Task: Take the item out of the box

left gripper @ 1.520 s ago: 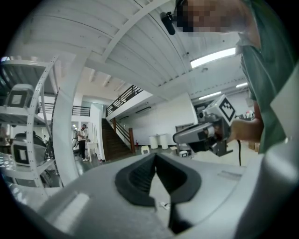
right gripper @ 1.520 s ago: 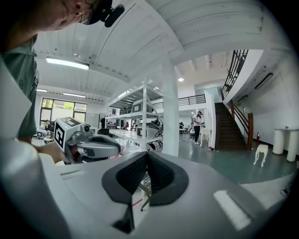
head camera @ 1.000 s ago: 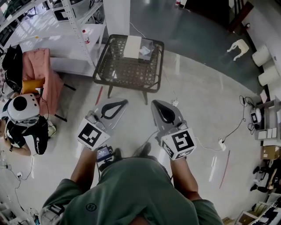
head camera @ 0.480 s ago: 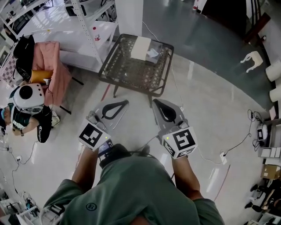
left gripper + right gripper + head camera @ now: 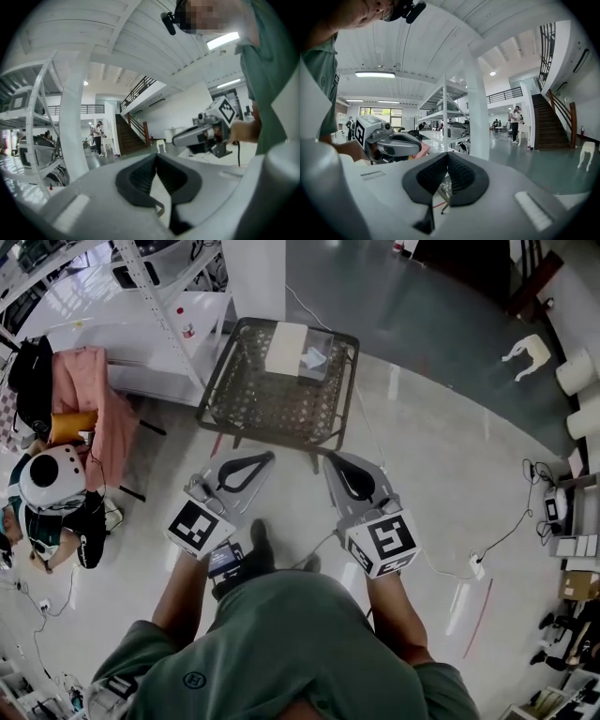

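Where the mesh-topped counter reaches its far edge, the box sits with a pale item in its clear right side, too small to identify. Well short of the counter, the left hand-held gripper and the right hand-held gripper are held side by side over the glossy floor. Both point toward the box, each with its jaws pressed together on nothing. Off to the left, a pink cloth hangs beside white shelving.
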The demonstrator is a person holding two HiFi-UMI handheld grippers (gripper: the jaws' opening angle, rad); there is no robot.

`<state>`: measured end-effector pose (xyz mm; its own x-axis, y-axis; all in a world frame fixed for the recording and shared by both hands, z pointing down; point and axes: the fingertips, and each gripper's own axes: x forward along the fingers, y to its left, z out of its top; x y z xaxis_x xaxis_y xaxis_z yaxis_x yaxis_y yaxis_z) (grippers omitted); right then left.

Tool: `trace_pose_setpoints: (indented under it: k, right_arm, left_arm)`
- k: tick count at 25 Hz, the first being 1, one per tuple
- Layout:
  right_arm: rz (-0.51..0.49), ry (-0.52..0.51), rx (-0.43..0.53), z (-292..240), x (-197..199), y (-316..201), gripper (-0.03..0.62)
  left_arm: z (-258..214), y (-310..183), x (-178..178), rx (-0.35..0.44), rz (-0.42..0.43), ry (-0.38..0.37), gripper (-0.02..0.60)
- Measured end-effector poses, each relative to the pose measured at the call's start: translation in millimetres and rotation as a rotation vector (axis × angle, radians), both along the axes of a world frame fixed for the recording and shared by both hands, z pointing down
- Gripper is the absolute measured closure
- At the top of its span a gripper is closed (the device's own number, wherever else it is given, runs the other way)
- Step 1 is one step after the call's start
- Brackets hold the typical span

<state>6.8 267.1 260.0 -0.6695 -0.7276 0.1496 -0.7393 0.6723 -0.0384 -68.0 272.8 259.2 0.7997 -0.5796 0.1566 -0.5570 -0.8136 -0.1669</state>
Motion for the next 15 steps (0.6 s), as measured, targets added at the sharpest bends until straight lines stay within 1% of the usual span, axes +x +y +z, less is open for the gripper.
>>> trace_pose_setpoints:
  k: [8, 15]
  right_arm:
    - [0.105, 0.024, 0.018, -6, -33, -66, 0.589]
    - [0.197, 0.037, 0.011, -12, -59, -111, 0.589]
  left_arm:
    - [-7, -79, -34, 0.024, 0.105, 0.029, 0.577]
    - [-11, -127, -60, 0.021, 0.193, 0.047, 0.577]
